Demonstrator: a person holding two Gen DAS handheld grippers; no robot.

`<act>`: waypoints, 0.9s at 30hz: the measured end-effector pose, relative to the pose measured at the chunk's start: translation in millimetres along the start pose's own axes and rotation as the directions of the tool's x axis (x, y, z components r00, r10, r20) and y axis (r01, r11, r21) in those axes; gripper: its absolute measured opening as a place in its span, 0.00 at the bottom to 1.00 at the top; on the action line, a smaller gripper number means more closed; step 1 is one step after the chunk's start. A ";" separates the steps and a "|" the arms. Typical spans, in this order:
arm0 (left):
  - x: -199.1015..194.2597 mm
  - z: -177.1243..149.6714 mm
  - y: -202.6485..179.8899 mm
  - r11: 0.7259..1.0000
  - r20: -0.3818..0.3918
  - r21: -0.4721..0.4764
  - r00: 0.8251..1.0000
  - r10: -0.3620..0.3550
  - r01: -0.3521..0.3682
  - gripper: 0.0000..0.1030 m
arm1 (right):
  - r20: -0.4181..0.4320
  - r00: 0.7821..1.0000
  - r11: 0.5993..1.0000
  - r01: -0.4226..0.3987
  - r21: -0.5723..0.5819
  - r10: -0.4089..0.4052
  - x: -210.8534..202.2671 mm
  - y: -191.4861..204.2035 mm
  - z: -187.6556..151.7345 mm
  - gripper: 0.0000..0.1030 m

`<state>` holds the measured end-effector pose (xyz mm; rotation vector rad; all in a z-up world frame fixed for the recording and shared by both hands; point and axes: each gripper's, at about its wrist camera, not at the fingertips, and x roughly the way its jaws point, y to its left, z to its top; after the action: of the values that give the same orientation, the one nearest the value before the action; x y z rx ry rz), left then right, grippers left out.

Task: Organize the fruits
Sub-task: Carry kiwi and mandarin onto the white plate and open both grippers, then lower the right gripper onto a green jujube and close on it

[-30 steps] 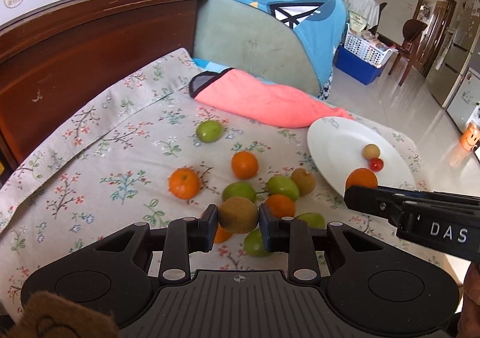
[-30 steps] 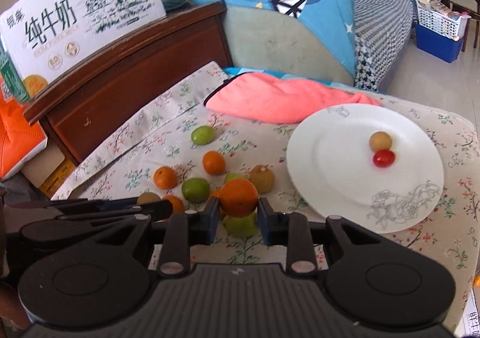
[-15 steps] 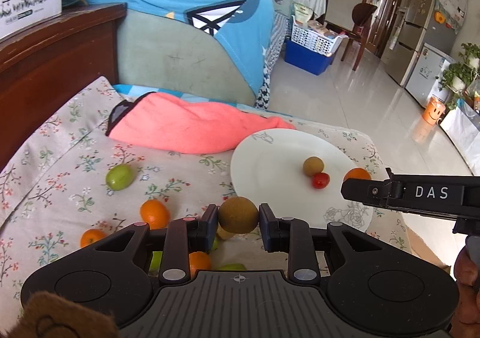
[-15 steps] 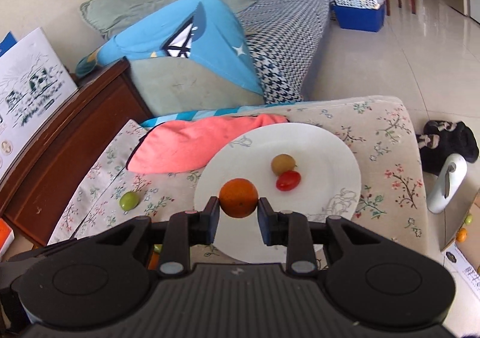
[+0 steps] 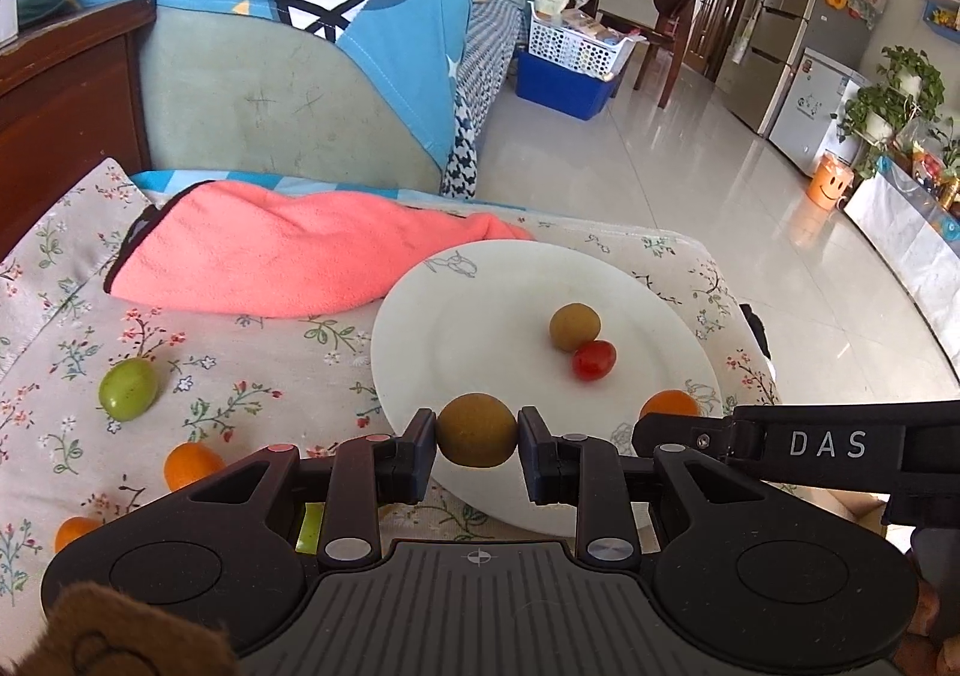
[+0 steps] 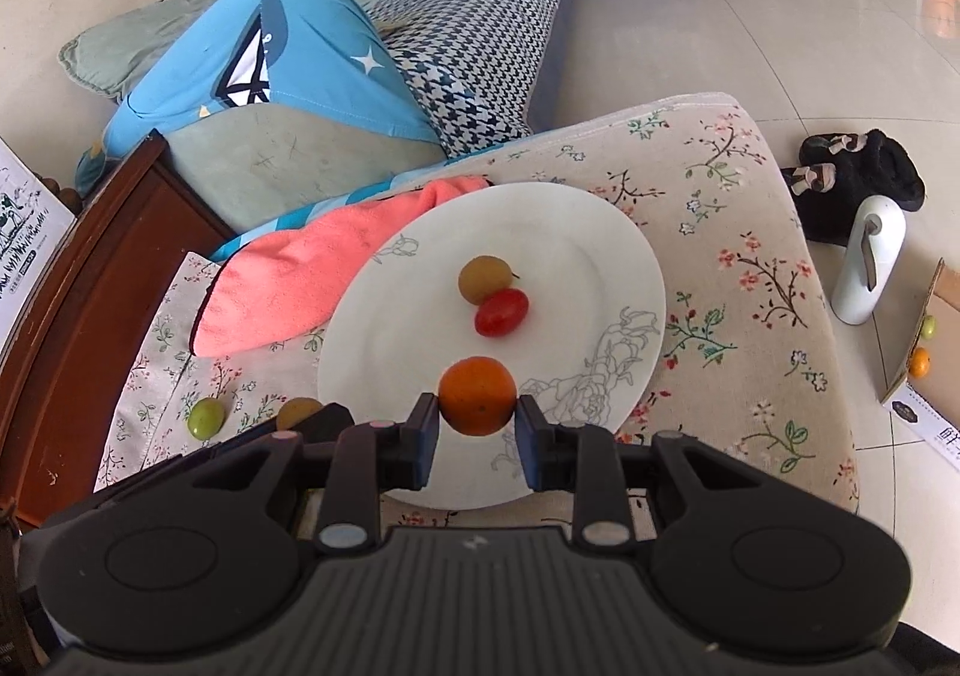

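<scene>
The left gripper (image 5: 478,431) is clamped on a brown fruit (image 5: 477,430) at the near rim of the white plate (image 5: 480,316); the right gripper (image 6: 477,405) is clamped on an orange (image 6: 477,396) over the plate's near half. On the plate, a tan fruit (image 6: 483,278) touches a red tomato (image 6: 501,311). A green fruit (image 5: 128,388) and two oranges (image 5: 192,464) lie on the floral cloth (image 5: 252,376), left of the plate.

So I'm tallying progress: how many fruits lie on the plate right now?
2 on the white plate: a brownish-green fruit and a red tomato, touching near its middle. Two more are held above it.
</scene>
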<state>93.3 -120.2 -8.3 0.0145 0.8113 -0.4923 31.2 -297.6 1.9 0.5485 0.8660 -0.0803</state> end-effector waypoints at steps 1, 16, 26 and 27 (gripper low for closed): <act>2.3 0.1 -0.6 1.000 -0.004 0.003 1.000 -0.001 0.001 0.26 | -0.005 1.000 1.000 0.004 0.009 -0.003 1.7 -1.3 -0.1 0.27; -4.6 11.7 -0.6 0.997 0.033 -0.020 0.996 0.077 -0.076 0.63 | 0.032 0.999 0.999 0.005 0.034 -0.007 -0.7 -3.9 4.3 0.29; -32.4 15.4 10.0 0.987 0.027 -0.008 0.987 0.158 -0.158 0.75 | 0.036 0.999 0.999 -0.032 -0.022 0.033 -3.9 7.6 2.1 0.30; -35.5 14.8 11.9 0.986 0.025 -0.006 0.986 0.164 -0.164 0.75 | 0.035 0.999 0.999 -0.037 -0.030 0.038 -4.3 9.0 1.2 0.30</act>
<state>87.9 -97.8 24.7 0.0706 0.7789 -0.3347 31.8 -291.2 9.5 0.5343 0.8204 -0.0428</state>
